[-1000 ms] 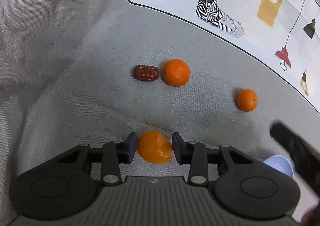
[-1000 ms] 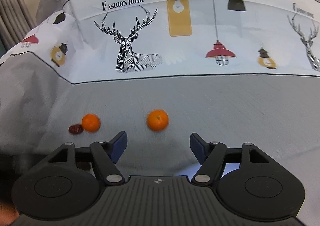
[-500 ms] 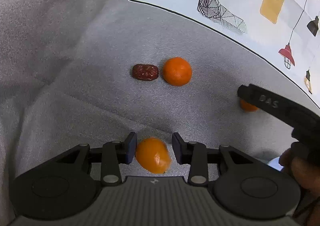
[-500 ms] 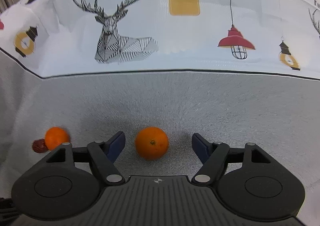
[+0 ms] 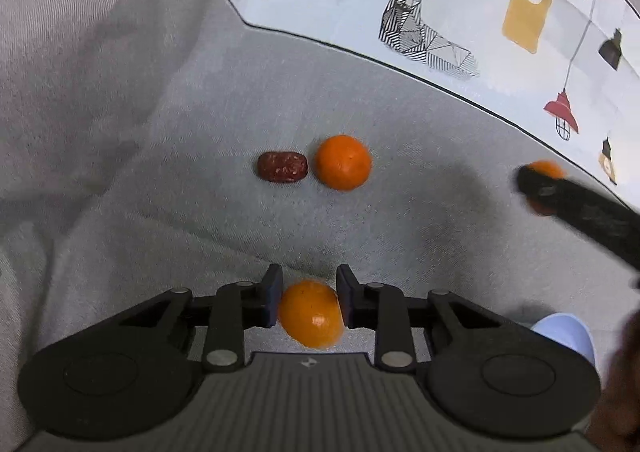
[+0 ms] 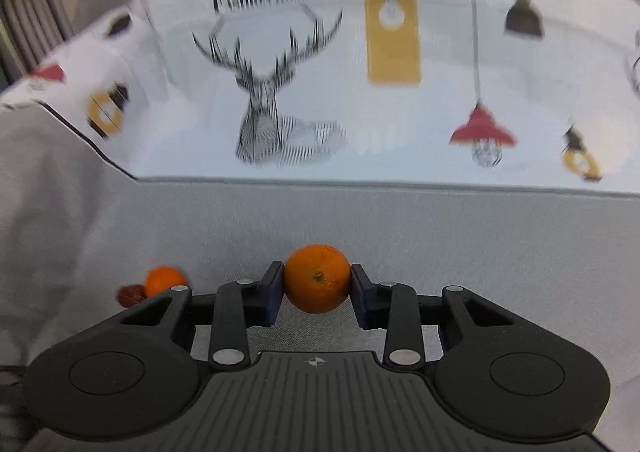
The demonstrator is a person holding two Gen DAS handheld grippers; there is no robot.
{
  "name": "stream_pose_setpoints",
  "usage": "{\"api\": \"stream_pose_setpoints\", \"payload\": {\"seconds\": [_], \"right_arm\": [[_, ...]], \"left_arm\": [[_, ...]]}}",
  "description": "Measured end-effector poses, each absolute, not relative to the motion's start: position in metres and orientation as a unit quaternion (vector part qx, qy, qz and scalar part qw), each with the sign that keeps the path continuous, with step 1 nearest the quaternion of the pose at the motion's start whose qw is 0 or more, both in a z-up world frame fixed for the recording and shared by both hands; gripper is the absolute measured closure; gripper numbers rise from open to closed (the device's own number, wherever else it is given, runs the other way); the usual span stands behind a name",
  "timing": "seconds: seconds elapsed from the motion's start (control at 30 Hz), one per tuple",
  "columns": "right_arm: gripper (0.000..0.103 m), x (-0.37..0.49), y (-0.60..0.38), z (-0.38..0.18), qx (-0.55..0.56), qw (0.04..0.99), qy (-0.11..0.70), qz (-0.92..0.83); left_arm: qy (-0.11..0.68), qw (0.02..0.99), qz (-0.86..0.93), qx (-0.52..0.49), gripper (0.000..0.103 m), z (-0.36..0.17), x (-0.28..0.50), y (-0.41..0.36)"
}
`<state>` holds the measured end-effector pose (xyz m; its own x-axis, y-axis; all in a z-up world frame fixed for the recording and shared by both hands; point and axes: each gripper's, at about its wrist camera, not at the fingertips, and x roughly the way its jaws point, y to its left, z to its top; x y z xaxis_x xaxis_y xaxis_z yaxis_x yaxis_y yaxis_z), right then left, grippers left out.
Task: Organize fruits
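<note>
My left gripper (image 5: pixel 309 294) is shut on a small smooth orange fruit (image 5: pixel 311 314) low over the grey cloth. Ahead of it lie a red date (image 5: pixel 282 166) and a tangerine (image 5: pixel 343 161), side by side and touching. My right gripper (image 6: pixel 317 292) is shut on another tangerine (image 6: pixel 317 278). It shows in the left wrist view as a dark blurred bar (image 5: pixel 580 211) at the right, with that tangerine (image 5: pixel 546 169) partly hidden behind it. The date (image 6: pixel 130 294) and the lying tangerine (image 6: pixel 165 280) show at the right wrist view's lower left.
A light blue dish (image 5: pixel 568 336) sits at the lower right of the left wrist view, mostly hidden by the gripper body. The grey cloth (image 5: pixel 160 131) has folds at the left. A white printed cloth with deer and lamps (image 6: pixel 360 91) lies behind.
My right gripper moved forward to the far tangerine and shut on it. My left gripper stayed shut on its orange fruit, which sits a little lower between the fingers.
</note>
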<state>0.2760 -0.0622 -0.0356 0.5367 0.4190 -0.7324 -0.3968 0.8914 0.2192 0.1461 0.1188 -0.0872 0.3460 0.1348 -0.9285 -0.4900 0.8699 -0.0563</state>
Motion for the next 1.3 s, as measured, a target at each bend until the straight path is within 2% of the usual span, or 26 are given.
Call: {"api": "stream_pose_setpoints", "payload": {"seconds": [0.33,0.43,0.47,0.63,0.73,0.8,0.9,0.97,1.17,1.3], "right_arm": [[0.066,0.195,-0.154,0.05,0.059,0.904,0.356,0.228],[0.066,0.164,-0.18,0.048,0.075,0.905,0.356,0.219],[0.066,0.157,-0.185,0.043,0.078,0.904,0.36,0.215],[0.066,0.148,-0.205,0.013,0.103,0.889,0.403,0.191],[0.066,0.145,-0.211,0.008,0.098,0.89,0.405,0.185],[0.066,0.144,-0.215,0.006,0.097,0.891,0.406,0.18],[0.066,0.145,-0.22,0.004,0.092,0.891,0.405,0.183],[0.066,0.146,-0.222,0.002,0.088,0.89,0.408,0.184],[0.066,0.154,-0.223,-0.003,0.076,0.886,0.416,0.189],[0.066,0.156,-0.219,-0.006,0.064,0.885,0.418,0.194]], "left_arm": [[0.53,0.807,0.172,-0.194,0.073,-0.078,0.134,0.125],[0.52,0.816,0.165,-0.19,0.078,-0.071,0.127,0.122],[0.517,0.82,0.161,-0.186,0.088,-0.068,0.124,0.12],[0.524,0.823,0.146,-0.162,0.09,-0.067,0.115,0.112],[0.521,0.811,0.147,-0.223,0.079,-0.071,0.109,0.129],[0.511,0.809,0.155,-0.245,0.056,-0.07,0.107,0.138],[0.5,0.813,0.158,-0.252,0.044,-0.068,0.11,0.141],[0.506,0.811,0.157,-0.247,0.04,-0.072,0.117,0.137],[0.536,0.806,0.165,-0.189,0.041,-0.089,0.136,0.12],[0.55,0.805,0.178,-0.133,0.062,-0.099,0.14,0.109]]}}
